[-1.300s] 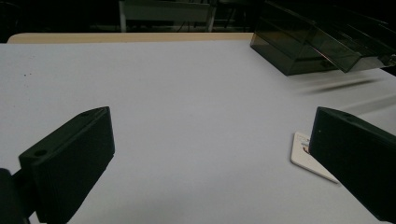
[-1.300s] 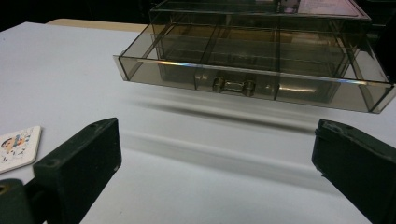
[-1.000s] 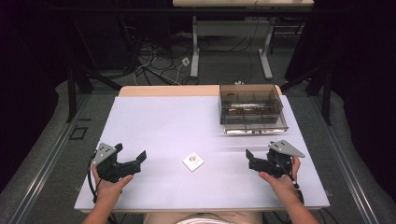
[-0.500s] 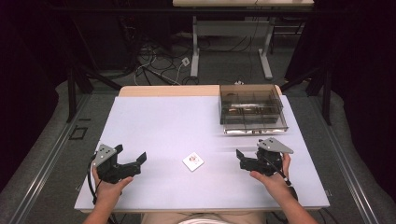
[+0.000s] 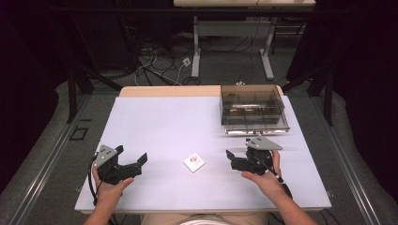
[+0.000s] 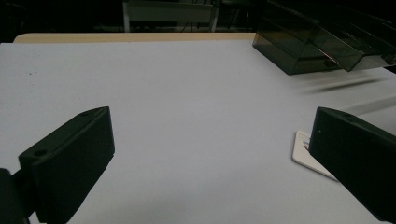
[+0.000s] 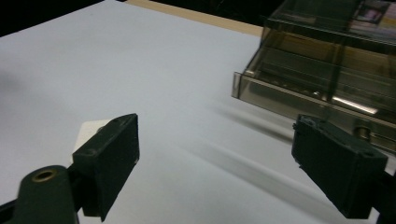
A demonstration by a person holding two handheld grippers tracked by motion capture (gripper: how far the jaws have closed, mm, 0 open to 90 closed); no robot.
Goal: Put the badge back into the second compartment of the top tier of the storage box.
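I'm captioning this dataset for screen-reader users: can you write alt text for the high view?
A person's hands hold the open left gripper and open right gripper low over a white table, either side of a small white card. A smoky transparent compartment box sits at the far right.

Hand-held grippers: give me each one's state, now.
Left hand-held gripper: open, holding nothing.
Right hand-held gripper: open, holding nothing.

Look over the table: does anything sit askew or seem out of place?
Only the small white card: it lies turned at an angle to the table's edges. The smoky box sits square, with nothing spilled.
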